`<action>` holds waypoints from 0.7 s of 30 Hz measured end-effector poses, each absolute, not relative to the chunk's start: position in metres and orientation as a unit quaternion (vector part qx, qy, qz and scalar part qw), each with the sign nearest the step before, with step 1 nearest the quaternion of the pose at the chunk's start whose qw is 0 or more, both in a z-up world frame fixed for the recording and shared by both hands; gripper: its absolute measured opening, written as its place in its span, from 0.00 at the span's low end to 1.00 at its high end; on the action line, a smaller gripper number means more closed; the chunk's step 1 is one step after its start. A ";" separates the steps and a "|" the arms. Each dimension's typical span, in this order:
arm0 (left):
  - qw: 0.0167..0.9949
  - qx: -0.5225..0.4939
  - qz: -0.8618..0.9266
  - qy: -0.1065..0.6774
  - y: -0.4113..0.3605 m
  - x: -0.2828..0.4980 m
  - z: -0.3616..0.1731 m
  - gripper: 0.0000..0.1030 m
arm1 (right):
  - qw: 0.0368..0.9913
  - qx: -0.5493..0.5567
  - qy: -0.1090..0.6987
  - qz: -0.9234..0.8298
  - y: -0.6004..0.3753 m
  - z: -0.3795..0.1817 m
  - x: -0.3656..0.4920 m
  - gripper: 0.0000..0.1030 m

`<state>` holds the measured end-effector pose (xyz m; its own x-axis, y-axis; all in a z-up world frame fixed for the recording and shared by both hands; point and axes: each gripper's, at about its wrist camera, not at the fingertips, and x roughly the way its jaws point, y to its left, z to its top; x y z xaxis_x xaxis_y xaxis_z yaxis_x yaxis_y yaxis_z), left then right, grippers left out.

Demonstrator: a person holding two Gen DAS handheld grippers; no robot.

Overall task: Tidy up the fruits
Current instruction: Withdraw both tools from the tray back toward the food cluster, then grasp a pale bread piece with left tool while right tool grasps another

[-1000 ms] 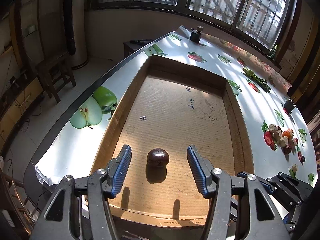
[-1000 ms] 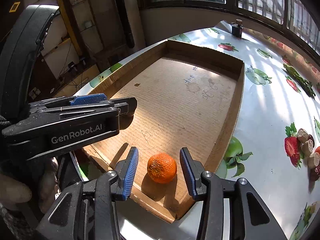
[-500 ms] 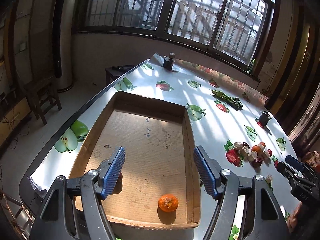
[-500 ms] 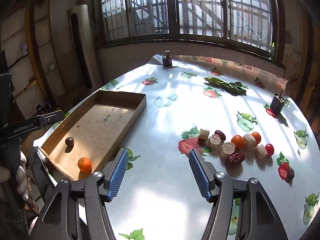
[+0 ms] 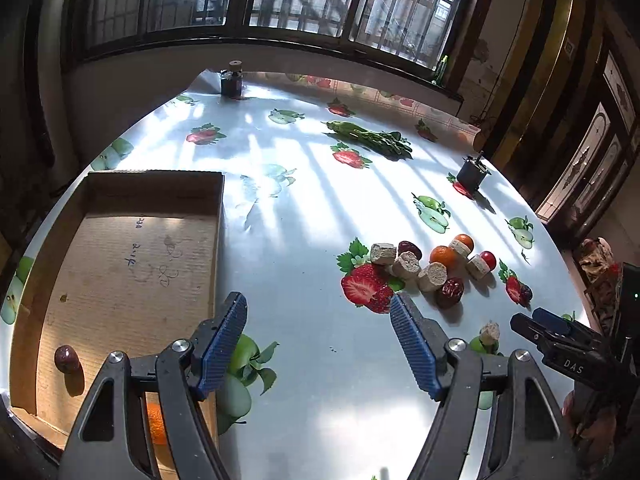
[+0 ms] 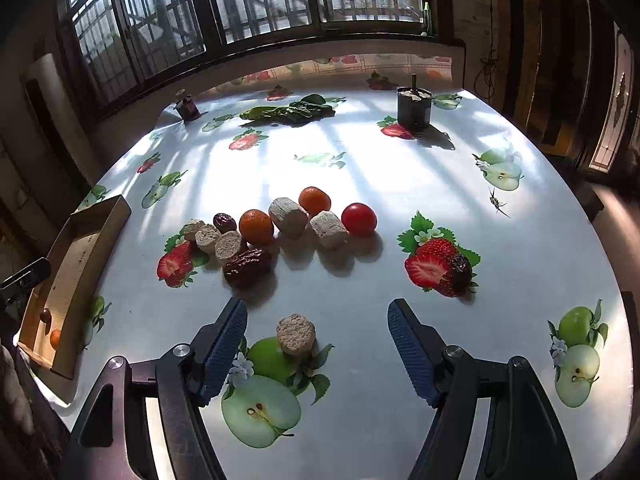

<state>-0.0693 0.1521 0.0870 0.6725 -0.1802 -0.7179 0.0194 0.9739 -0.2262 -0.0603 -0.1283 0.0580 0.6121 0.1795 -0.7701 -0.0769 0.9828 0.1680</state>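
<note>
**Fruit Sorting: Both Hand-Held Grippers Empty Above the Surface**

A loose cluster of fruit (image 6: 280,228) lies near the middle of the surface (image 6: 400,184): two round oranges, a smooth red tomato, wrinkled dark red dates, and several pale, rough-textured cylinders. One more pale cylinder (image 6: 296,334) stands apart, nearer the camera, on a printed green apple.

The shallow cardboard box (image 5: 132,272), rectangular with a corrugated floor, sits at the left edge of the surface. It contains a dark round fruit (image 5: 67,359) near its front corner and an orange (image 5: 156,424), partly hidden behind a gripper finger.

The right hand-held gripper (image 6: 316,344) points steeply down over the lone cylinder. Its jaws have just been opening and stand apart; the cylinder lies between them, untouched by the ribbed blue pads (image 6: 224,348).

The left hand-held gripper (image 5: 320,344) points steeply down over bare surface between box and cluster. Its jaws have just been opening, stand apart, and hold nothing.

The surface is covered with a glossy cloth printed with strawberries and apples.
</note>
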 end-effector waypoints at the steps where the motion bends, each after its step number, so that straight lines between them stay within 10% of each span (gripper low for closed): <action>1: 0.905 -0.105 -0.059 0.407 0.147 -0.061 0.084 0.71 | 0.895 0.057 0.436 0.076 -0.125 0.055 -0.060 0.75; 12: 0.862 -0.164 -0.089 0.472 0.101 0.049 0.024 0.57 | 0.891 0.041 0.441 0.104 -0.102 0.039 -0.052 0.73; 18: 0.858 -0.143 -0.121 0.477 0.088 0.054 0.020 0.23 | 0.884 0.042 0.452 0.111 -0.103 0.033 -0.049 0.51; 21: 0.859 -0.126 -0.116 0.483 0.089 0.044 0.022 0.23 | 0.883 0.041 0.456 0.108 -0.105 0.030 -0.049 0.40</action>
<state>0.0443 0.0891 0.0222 0.5073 -0.3205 -0.7999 0.0768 0.9414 -0.3285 -0.0490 -0.1050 0.0302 0.5611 0.2283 -0.7956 -0.1542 0.9732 0.1706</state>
